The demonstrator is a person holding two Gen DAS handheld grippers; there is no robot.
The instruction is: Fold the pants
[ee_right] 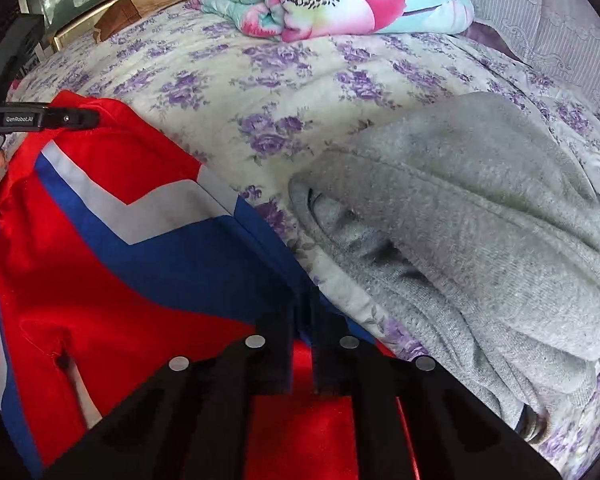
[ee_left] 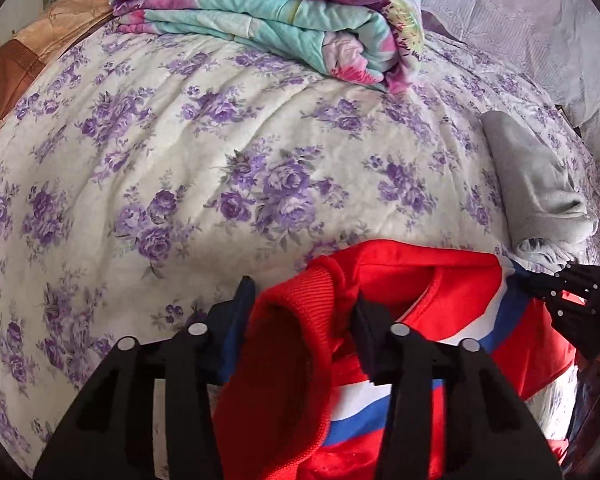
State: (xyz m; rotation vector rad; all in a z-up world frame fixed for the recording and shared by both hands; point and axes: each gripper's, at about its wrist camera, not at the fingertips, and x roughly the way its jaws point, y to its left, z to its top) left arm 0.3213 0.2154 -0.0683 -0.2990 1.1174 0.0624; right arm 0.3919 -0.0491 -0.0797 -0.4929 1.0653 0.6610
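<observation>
Tools clamped on red pants

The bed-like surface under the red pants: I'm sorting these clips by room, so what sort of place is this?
Most likely a bedroom in a home. The red pants lie on a bed with a purple-flowered sheet, a folded floral quilt sits at its far end, and a grey garment lies nearby.

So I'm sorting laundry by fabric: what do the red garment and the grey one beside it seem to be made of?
Red garment: looks like smooth, slightly shiny synthetic tracksuit fabric, with a ribbed knit band at its opening. Grey garment: looks like matte, fuzzy fleece or sweatshirt knit, heathered and slightly pilled. Exact fibres cannot be told.
</observation>
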